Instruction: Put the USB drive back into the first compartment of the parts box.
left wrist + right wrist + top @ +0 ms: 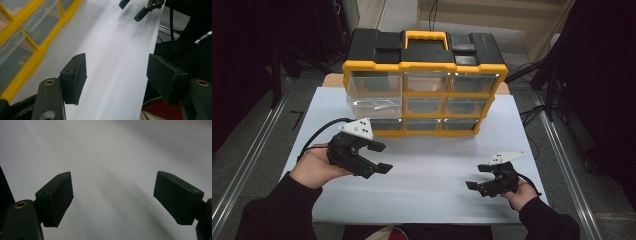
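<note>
A black and yellow organiser box (424, 82) with several clear drawers stands at the back of the white tabletop (422, 185). My left gripper (381, 157) hovers in front of the box's lower left corner, pointing right, jaws wide apart and empty. In the left gripper view my left gripper (117, 75) looks along the white surface, with the box's yellow frame (37, 53) at the left. My right gripper (478, 176) rests low at the front right, pointing left, open with nothing between its jaws. The right gripper view has my right gripper (113, 195) over bare white surface.
A yellow carrying handle (426, 36) tops the box. The table's right edge (532, 150) runs close to my right hand, with a metal rail (569, 175) and cables on the floor beyond. Dark stands flank both sides. The other gripper's jaws (140, 8) appear far off in the left gripper view.
</note>
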